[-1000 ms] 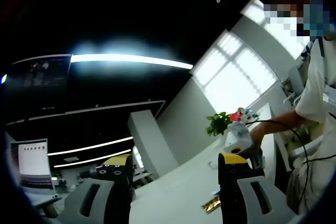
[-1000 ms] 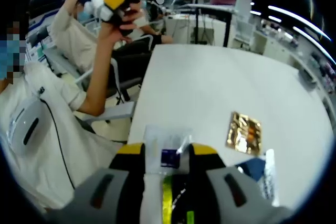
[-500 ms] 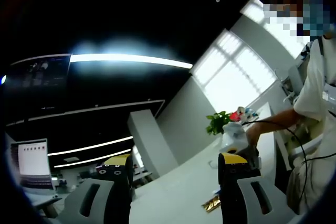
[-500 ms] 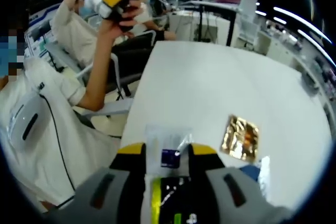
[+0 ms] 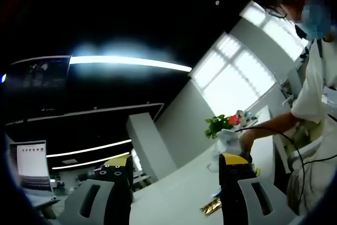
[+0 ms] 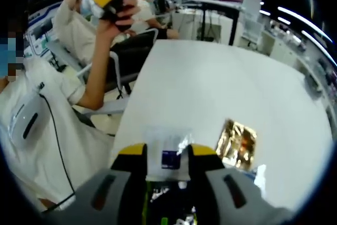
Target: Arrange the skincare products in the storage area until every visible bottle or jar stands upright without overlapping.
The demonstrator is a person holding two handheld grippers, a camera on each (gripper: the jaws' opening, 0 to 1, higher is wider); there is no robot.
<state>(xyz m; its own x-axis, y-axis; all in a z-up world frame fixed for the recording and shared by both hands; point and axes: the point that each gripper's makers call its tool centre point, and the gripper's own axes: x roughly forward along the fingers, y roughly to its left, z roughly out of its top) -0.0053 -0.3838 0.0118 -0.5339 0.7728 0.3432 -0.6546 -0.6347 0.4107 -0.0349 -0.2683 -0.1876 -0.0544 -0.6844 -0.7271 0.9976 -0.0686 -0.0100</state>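
Left claw (image 5: 174, 183) agape, empty, held high; right claw (image 6: 167, 157) clamped on clear sachet (image 6: 167, 151)

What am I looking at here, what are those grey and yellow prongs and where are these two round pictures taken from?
A person holds a two-jaw gripper in each hand, and a fisheye camera rides on each. In the left gripper view, the left gripper is raised, jaws apart, pointing at the ceiling lights and windows. In the right gripper view, the right gripper points down at a white table and is shut on a clear packet. A gold foil sachet lies on the table. The person's raised hand grips the other tool.
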